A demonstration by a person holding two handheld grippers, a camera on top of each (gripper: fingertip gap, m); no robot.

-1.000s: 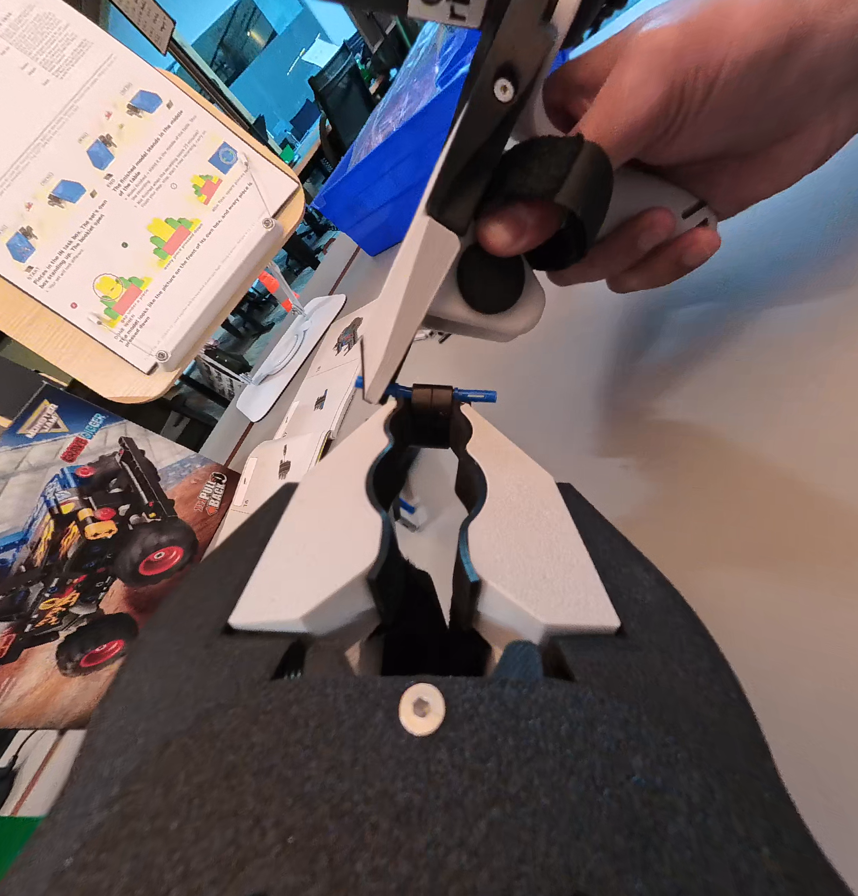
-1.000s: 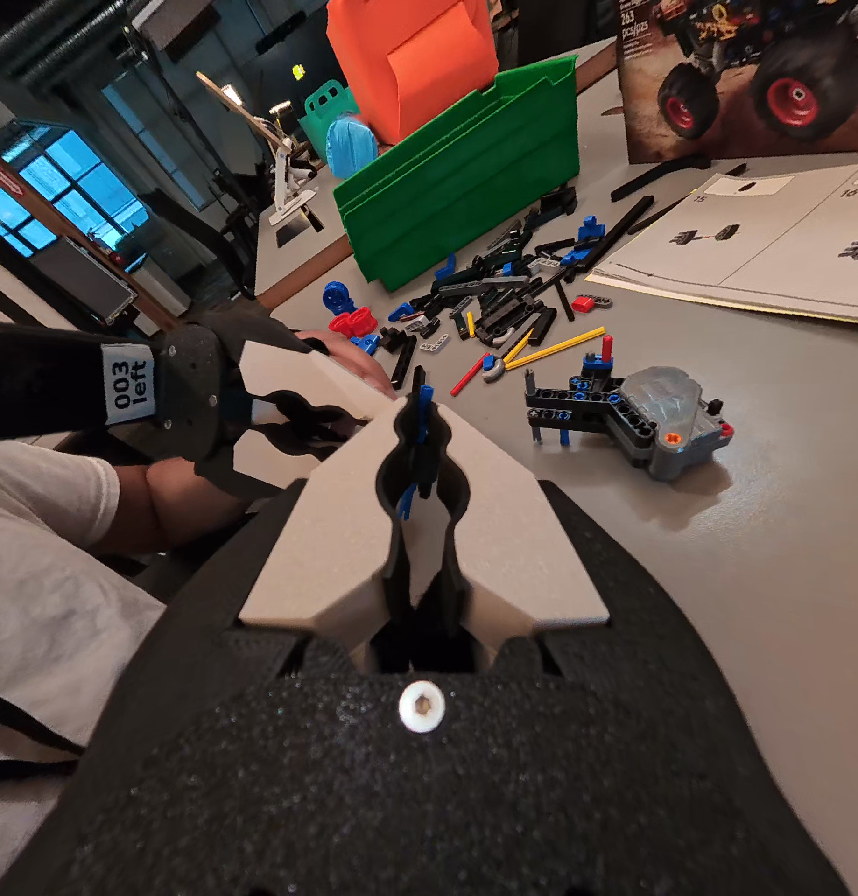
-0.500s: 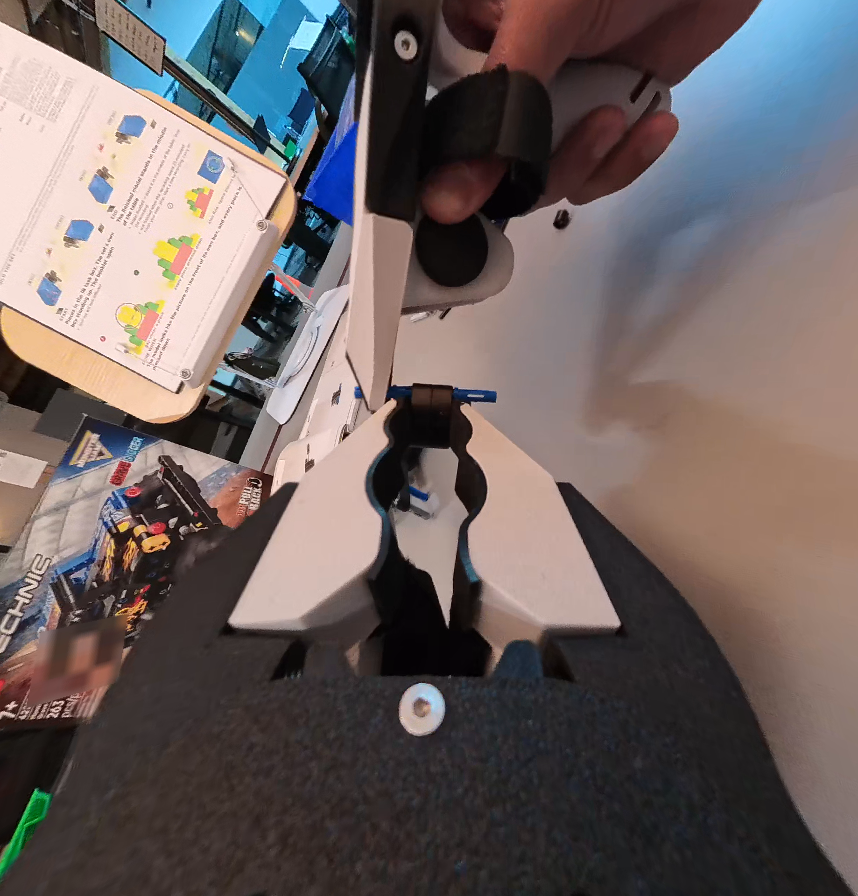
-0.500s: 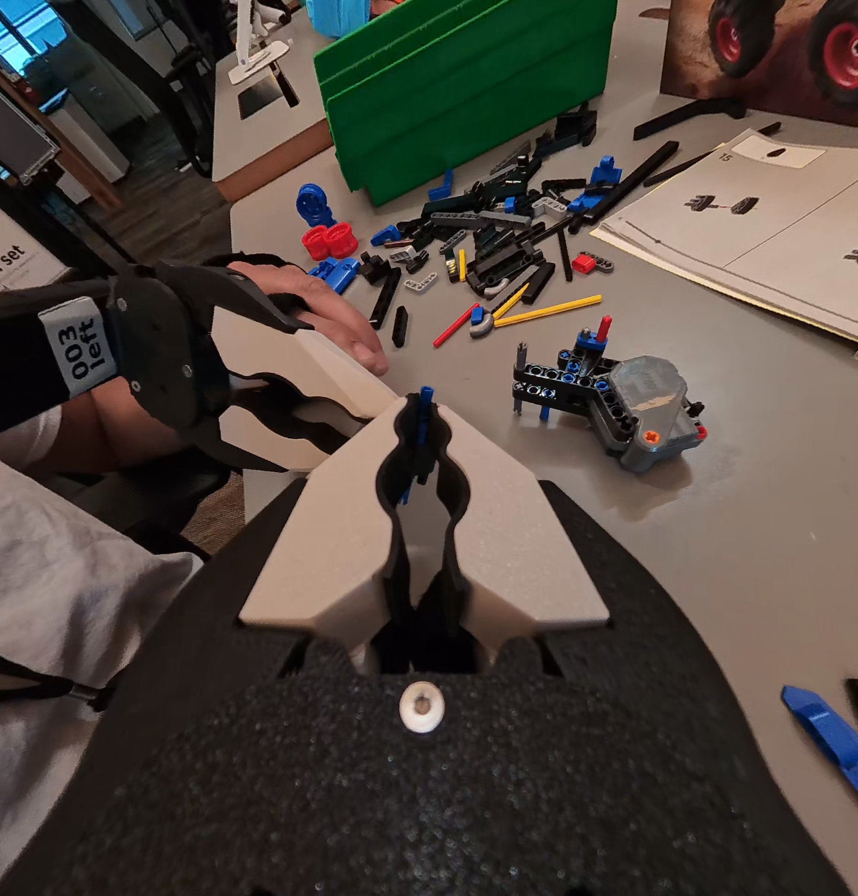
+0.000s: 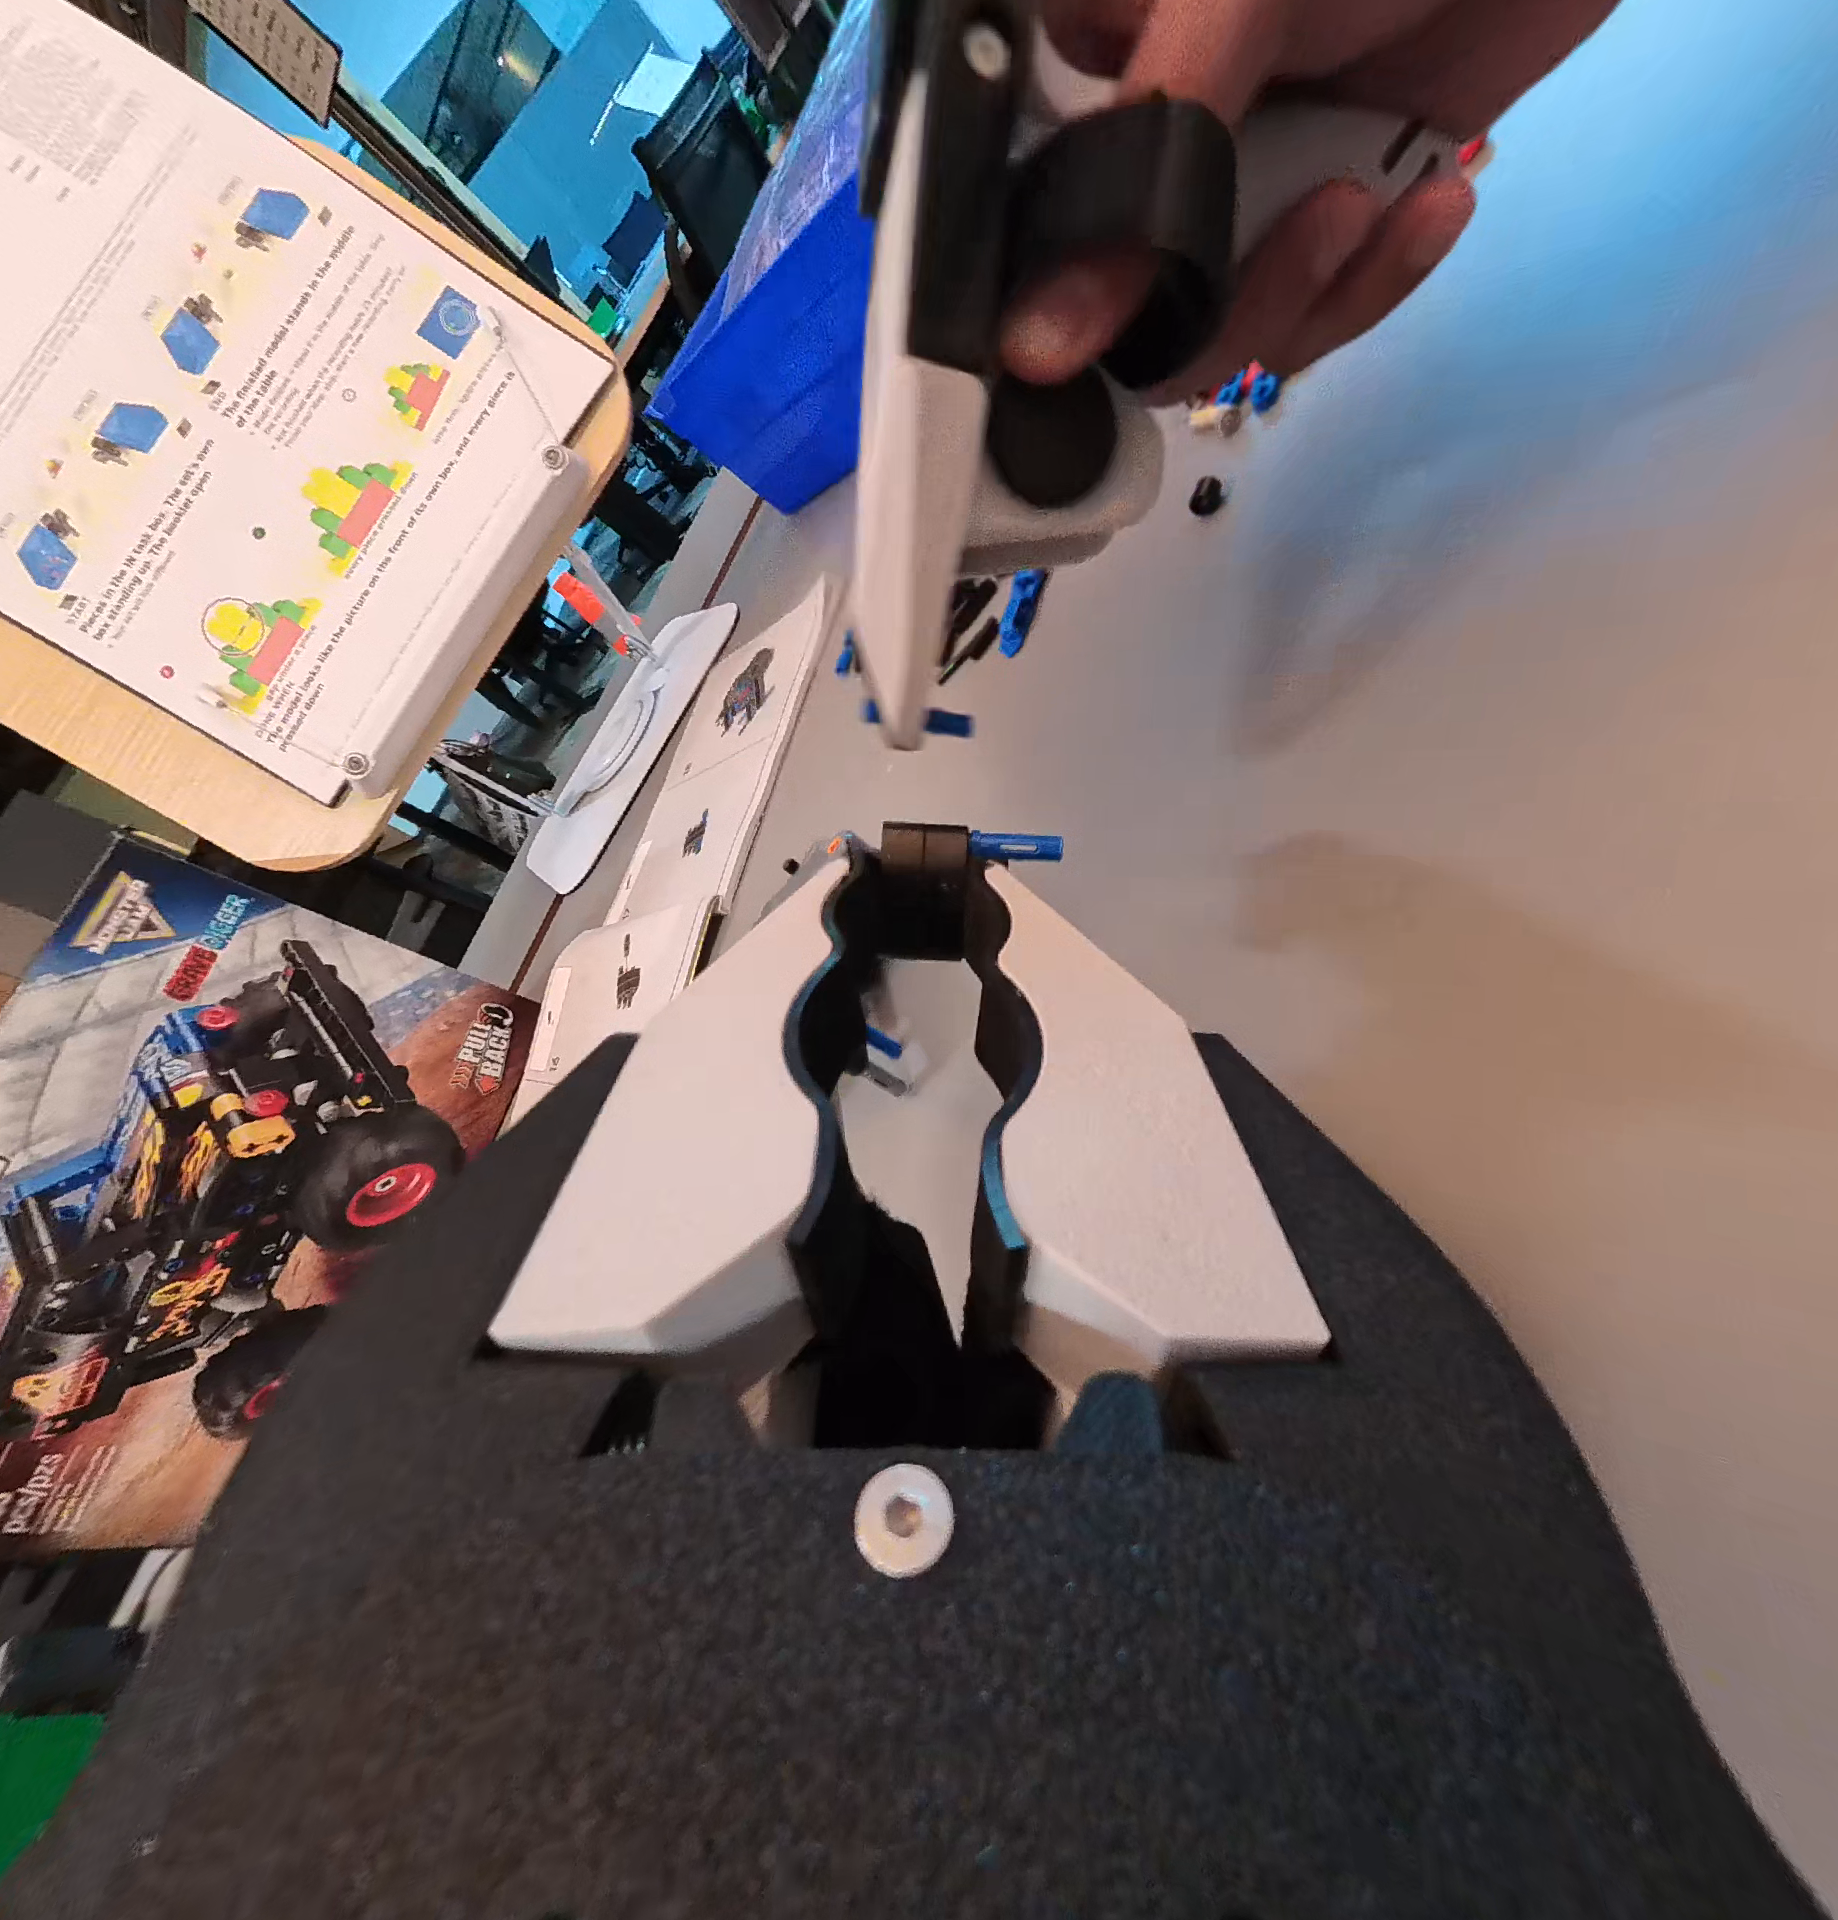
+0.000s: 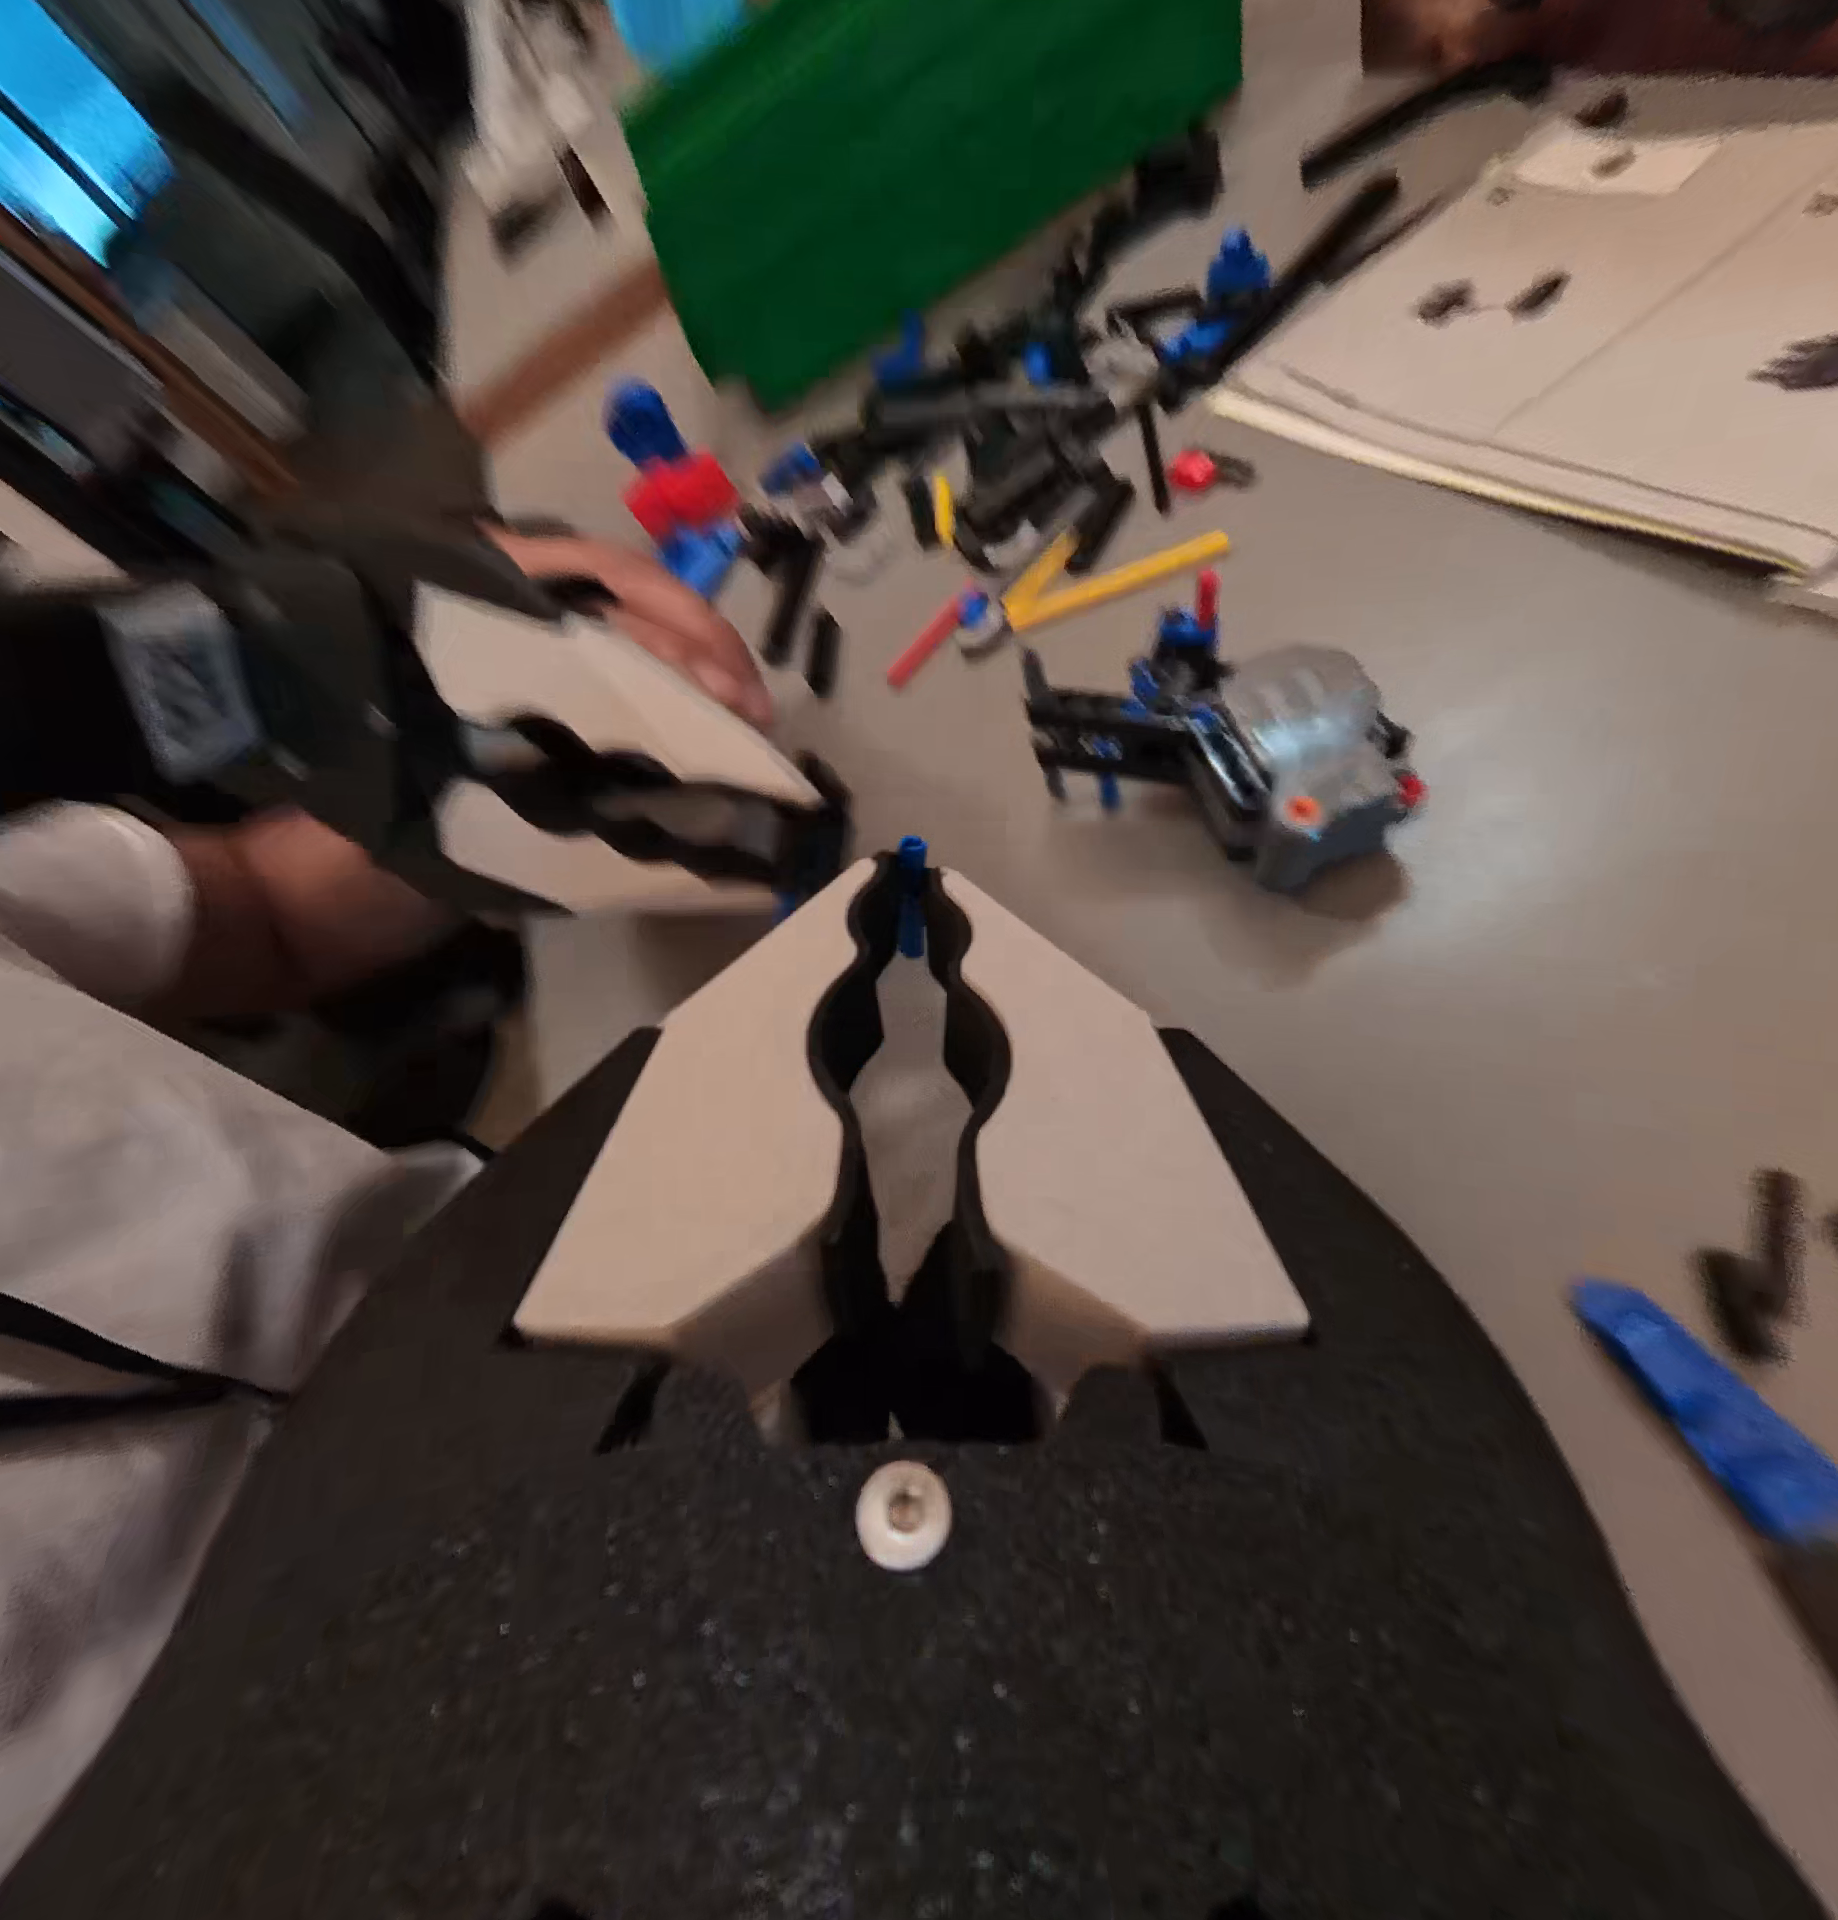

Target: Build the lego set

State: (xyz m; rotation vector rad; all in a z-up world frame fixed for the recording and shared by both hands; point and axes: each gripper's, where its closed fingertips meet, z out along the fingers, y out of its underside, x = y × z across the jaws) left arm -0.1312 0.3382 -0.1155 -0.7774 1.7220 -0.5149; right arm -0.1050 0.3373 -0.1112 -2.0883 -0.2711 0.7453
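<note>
**Both grippers pinching small lego parts above the tabletop**

In the left wrist view, the left gripper (image 5: 925, 883) has its fingers (image 5: 707, 1122) closed to a narrow gap on a black lego piece (image 5: 925, 868) at the tips, with a blue pin (image 5: 1019, 846) sticking out of it toward the right of the frame. Directly above, at the top centre, the right gripper (image 5: 899, 717) points down, held by a hand (image 5: 1258, 187).

In the right wrist view (much of it motion-blurred), the right gripper (image 6: 910, 883) is nearly closed on a small blue pin (image 6: 910, 894) standing upright between the tips. The left gripper (image 6: 790, 821) reaches in from the left of the frame, its tips just beside the right gripper's.

Farther out, the partly built lego model (image 6: 1247, 758) with a grey block sits on the tabletop (image 6: 1517, 1039) right of centre. Behind it lies a scatter of loose pieces (image 6: 1019, 468), then a green bin (image 6: 915, 156) at the top and an open instruction booklet (image 6: 1569, 343) at the upper right. A blue part (image 6: 1715, 1413) lies at the lower right. The set's box (image 5: 198, 1174) shows at the lower left of the left wrist view.
</note>
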